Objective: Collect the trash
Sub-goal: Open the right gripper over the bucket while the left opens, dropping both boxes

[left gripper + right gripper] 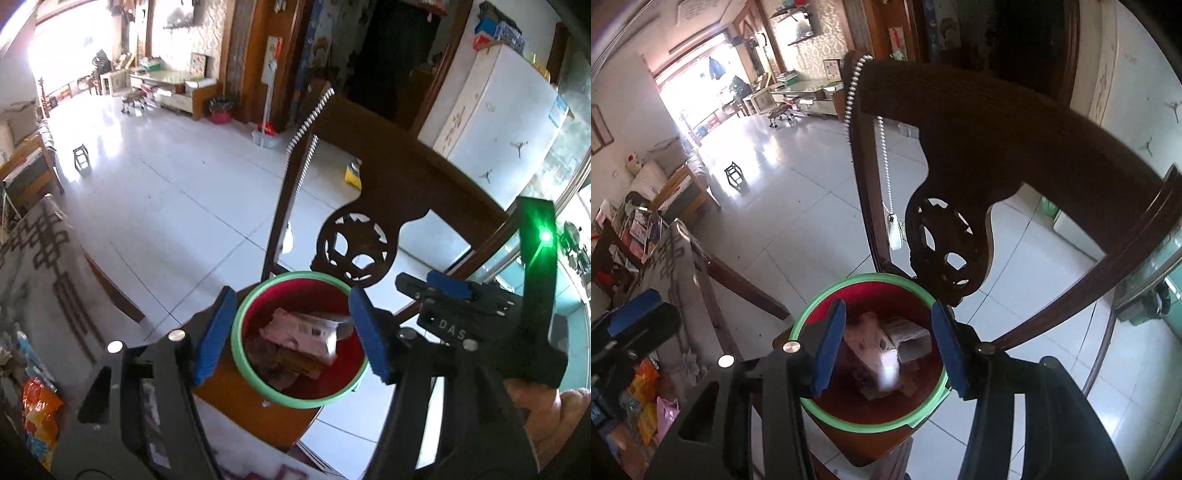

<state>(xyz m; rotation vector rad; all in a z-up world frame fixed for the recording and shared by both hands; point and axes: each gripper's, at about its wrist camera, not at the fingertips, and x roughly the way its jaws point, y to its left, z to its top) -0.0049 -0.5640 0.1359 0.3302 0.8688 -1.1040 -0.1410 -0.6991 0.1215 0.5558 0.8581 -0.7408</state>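
Observation:
A red bin with a green rim (295,275) (849,284) stands on the seat of a dark wooden chair (388,184). Inside lies trash (303,328) (871,339): a pink and white wrapper, a grey packet and brownish scraps, partly blurred. My left gripper (291,295) hangs over the bin, open, its blue pads clear of the wrapper below. My right gripper (888,308) is also over the bin and open, with nothing pressed between its pads. In the left wrist view the right gripper's blue fingers (448,288) sit just right of the bin. A hand (546,417) holds its handle.
The carved chair back (979,129) rises just behind the bin. A table with a patterned cloth (37,258) and bright snack bags (37,406) lies to the left. A white fridge (498,110) stands at the back right. White tiled floor (166,184) with a small stool (81,158) spreads beyond.

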